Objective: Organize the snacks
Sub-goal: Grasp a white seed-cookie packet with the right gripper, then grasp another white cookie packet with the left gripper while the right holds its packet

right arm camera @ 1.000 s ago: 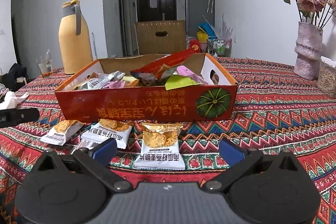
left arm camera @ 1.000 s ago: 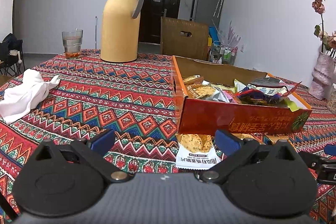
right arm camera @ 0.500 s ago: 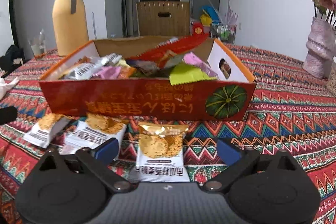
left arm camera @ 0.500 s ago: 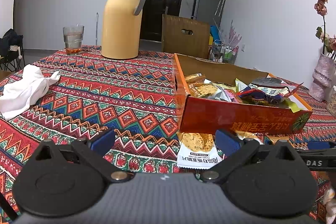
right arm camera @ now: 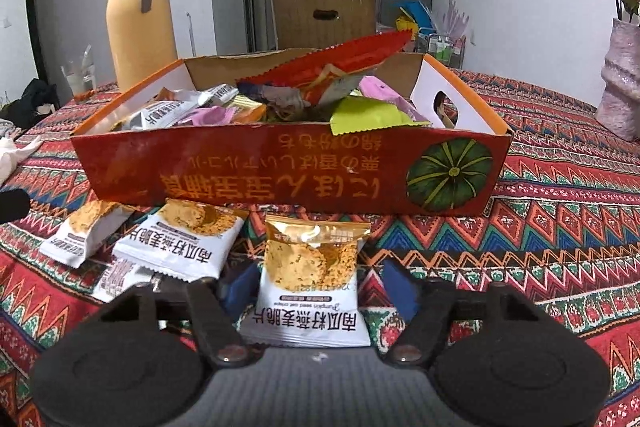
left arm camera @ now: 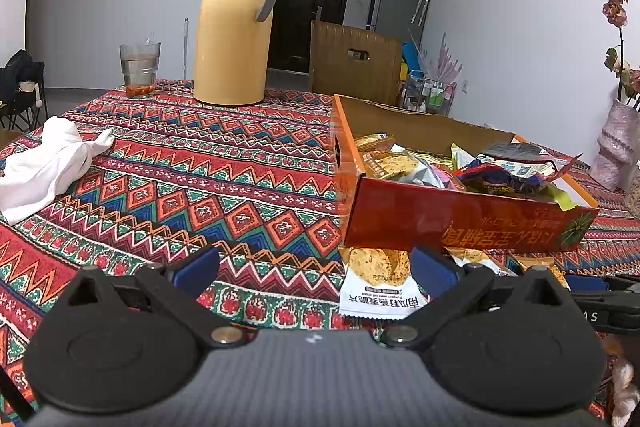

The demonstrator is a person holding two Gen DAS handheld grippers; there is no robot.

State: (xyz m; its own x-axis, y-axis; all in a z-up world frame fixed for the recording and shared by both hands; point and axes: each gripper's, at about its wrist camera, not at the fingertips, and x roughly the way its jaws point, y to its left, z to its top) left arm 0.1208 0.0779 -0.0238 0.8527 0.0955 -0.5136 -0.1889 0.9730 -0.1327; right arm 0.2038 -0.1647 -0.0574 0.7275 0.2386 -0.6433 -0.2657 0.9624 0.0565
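Four white-and-gold foil cracker packets (right arm camera: 182, 241) lie loose before the heaped red cardboard snack box (right arm camera: 288, 169). The right gripper (right arm camera: 316, 291) has just been closing around the nearest packet (right arm camera: 310, 283), apparently pinching it. The left gripper (left arm camera: 314, 267) hangs wide and empty.

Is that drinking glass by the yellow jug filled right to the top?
No: the glass beside the yellow jug holds liquid only in its lower part, with the upper part empty.

Snack box (right arm camera: 256, 163) on table, packets in front.
Three packets (right arm camera: 310, 283) lie before its front wall; jug (right arm camera: 138, 23) behind-left, vase (right arm camera: 620, 83) right.
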